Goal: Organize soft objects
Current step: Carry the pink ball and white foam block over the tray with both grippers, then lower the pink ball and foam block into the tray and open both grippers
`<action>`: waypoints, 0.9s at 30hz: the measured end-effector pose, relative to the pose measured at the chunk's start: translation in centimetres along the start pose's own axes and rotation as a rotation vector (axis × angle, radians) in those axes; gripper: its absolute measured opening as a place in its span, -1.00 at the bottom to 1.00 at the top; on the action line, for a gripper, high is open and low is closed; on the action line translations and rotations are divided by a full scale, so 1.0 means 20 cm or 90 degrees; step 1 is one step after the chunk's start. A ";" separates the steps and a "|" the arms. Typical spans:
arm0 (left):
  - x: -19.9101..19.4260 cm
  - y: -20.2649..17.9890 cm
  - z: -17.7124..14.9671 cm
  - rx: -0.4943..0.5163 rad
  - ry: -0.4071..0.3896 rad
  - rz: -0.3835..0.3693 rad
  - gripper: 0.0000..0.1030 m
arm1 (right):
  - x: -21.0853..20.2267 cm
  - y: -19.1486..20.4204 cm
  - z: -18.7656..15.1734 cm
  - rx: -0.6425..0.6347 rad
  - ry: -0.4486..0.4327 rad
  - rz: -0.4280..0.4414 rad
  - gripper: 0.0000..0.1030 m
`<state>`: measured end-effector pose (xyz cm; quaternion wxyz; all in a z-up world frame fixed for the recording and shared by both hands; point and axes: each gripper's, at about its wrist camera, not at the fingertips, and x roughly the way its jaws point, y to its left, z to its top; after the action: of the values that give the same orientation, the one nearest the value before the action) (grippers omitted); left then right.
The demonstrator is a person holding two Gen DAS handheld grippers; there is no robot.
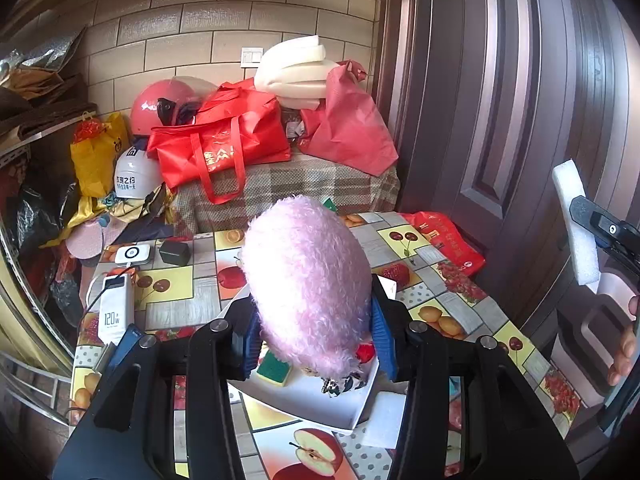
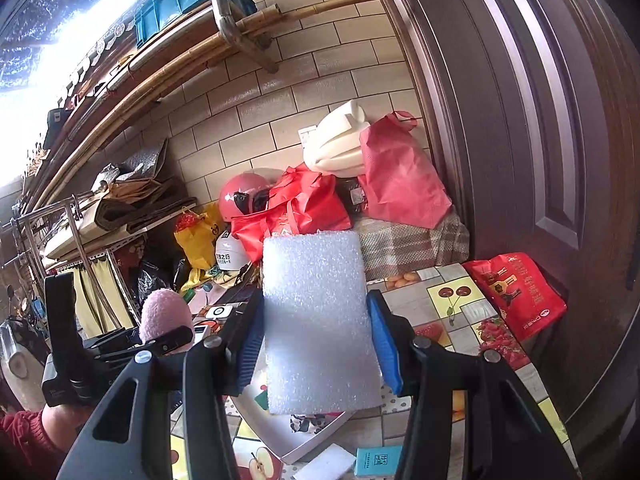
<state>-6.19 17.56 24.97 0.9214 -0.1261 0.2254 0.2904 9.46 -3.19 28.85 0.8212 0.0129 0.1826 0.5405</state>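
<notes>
My left gripper [image 1: 314, 334] is shut on a fluffy pink plush toy [image 1: 306, 280], held above a shallow white tray [image 1: 320, 408] on the fruit-patterned table [image 1: 444, 292]. A green and yellow sponge [image 1: 275, 368] and a small patterned item [image 1: 340, 384] lie in the tray under the toy. My right gripper [image 2: 316, 350] is shut on a white foam block [image 2: 318, 320], held upright over the same tray [image 2: 296, 440]. The foam block [image 1: 576, 224] and right gripper show at the right edge of the left wrist view. The pink toy [image 2: 166, 312] shows at the left of the right wrist view.
A white power bank [image 1: 114, 308], a small white device [image 1: 132, 254] and a black box [image 1: 175, 252] lie at the table's left. A red packet [image 2: 516, 292] leans by the brown door [image 2: 540, 140]. Beyond the table, red bags [image 1: 224, 140], helmets and white foam pile on a checked cloth.
</notes>
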 end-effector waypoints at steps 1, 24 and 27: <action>0.01 0.01 0.00 -0.003 0.003 0.004 -0.12 | 0.01 0.00 0.00 0.000 0.004 0.000 -0.04; 0.36 0.17 -0.09 -0.037 0.073 0.032 -0.12 | 0.40 0.04 -0.07 -0.004 0.090 0.022 -0.04; 0.43 0.19 -0.09 -0.039 0.082 0.033 -0.12 | 0.47 0.03 -0.09 -0.003 0.104 0.023 -0.04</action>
<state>-2.86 24.01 18.80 0.8930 -0.1669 0.2784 0.3119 11.54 5.10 24.69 0.7938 -0.0297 0.2477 0.5547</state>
